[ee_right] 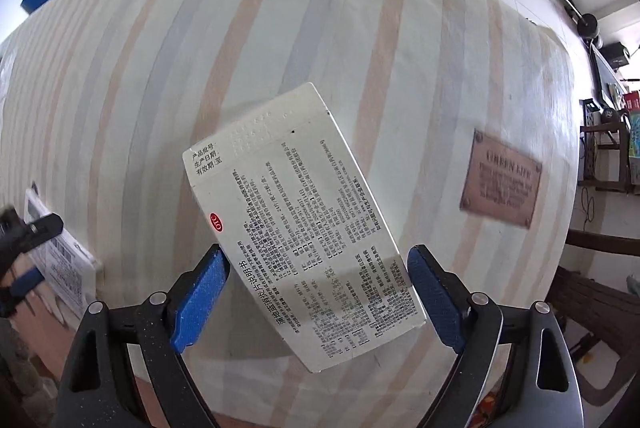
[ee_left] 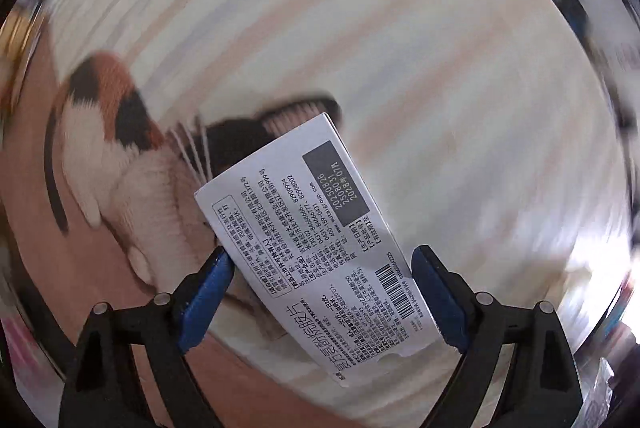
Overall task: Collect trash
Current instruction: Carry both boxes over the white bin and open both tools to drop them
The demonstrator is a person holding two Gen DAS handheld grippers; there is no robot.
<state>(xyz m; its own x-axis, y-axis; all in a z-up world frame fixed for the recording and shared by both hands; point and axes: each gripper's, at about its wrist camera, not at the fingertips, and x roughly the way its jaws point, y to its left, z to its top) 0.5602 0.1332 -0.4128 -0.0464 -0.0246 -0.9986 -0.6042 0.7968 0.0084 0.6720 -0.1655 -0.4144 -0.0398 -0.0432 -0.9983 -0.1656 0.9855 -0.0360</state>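
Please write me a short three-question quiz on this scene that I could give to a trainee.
1. True or false: the left gripper holds a white box with a barcode.
2. The box in the right gripper bears a red oval reading: A) OTC B) RX C) SALE
3. Fill in: the striped cloth carries a brown ____ printed "GREEN LIFE".

Key: 1 true; 2 A; 3 label.
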